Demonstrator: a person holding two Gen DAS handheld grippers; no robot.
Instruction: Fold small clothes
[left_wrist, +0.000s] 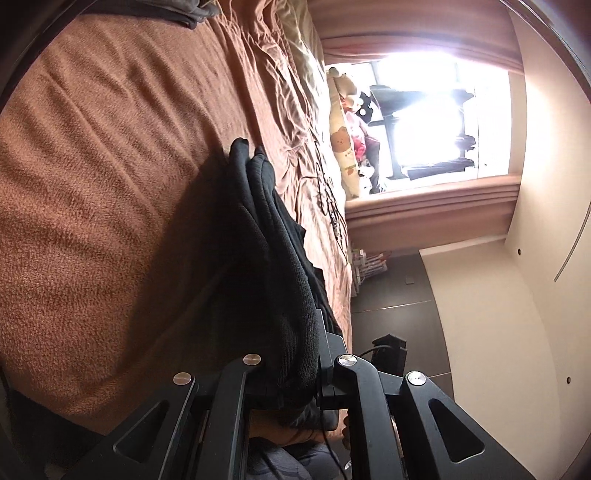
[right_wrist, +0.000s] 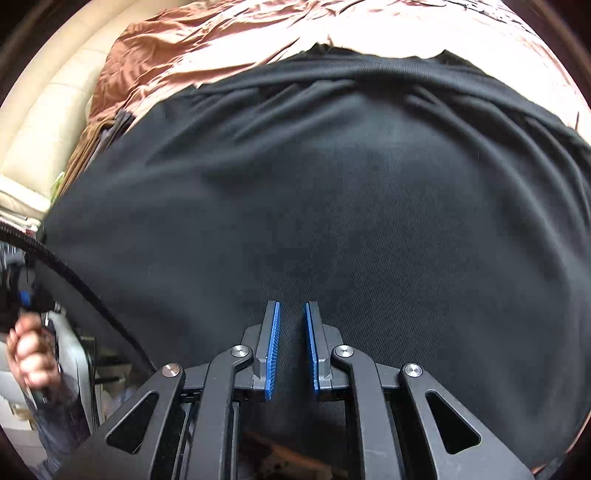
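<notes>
A black garment (left_wrist: 266, 236) hangs bunched from my left gripper (left_wrist: 295, 336), which is shut on it; the cloth covers most of both fingers and trails onto the brown bed cover (left_wrist: 110, 166). In the right wrist view the same black garment (right_wrist: 332, 184) spreads wide over the bed, with folds along its far edge. My right gripper (right_wrist: 291, 306) points down just above it. Its blue pads (right_wrist: 272, 350) stand almost together with a narrow slit and nothing between them.
A bear-print pillow (left_wrist: 343, 147) and soft toys lie by the bright window (left_wrist: 436, 110). A grey cloth (left_wrist: 184, 11) lies at the far bed edge. At the left, a hand (right_wrist: 29, 347) grips a handle beside a black cable (right_wrist: 92, 295). A cream padded surface (right_wrist: 48, 110) borders the bed.
</notes>
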